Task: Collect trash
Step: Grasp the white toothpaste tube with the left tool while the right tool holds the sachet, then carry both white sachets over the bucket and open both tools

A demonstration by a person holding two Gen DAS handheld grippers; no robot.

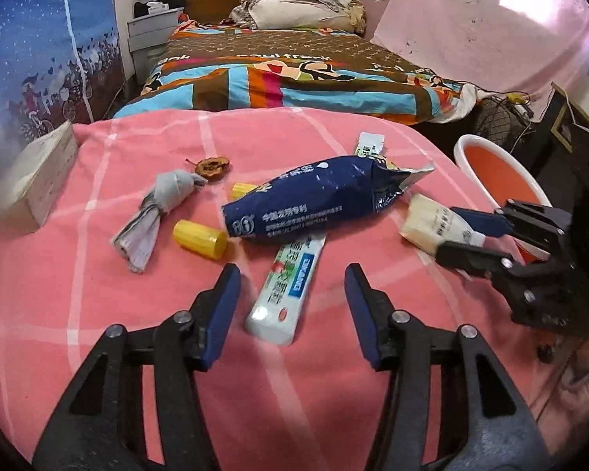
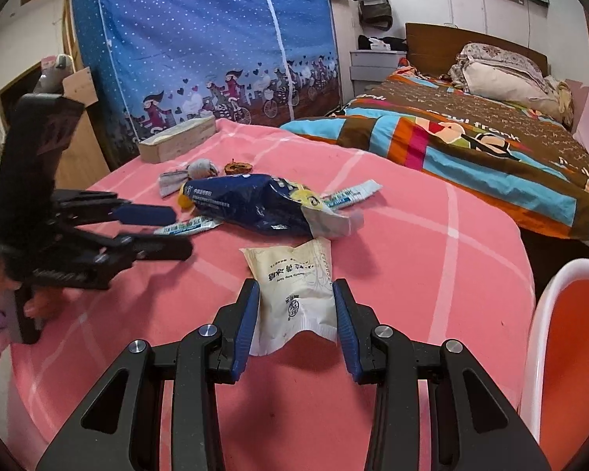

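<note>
So the right hand-held gripper (image 2: 295, 306) has its pads clamped on a cream snack wrapper (image 2: 294, 294), near the right side of the pink-covered tabletop (image 2: 412, 235), with an orange bin (image 2: 569, 353) just off the right edge. The left hand-held gripper (image 1: 292, 294) is spread apart over a white toothpaste tube (image 1: 284, 290), not touching it. A blue foil bag (image 1: 314, 204), yellow cap (image 1: 200, 239) and grey rag (image 1: 153, 212) sit farther back
</note>
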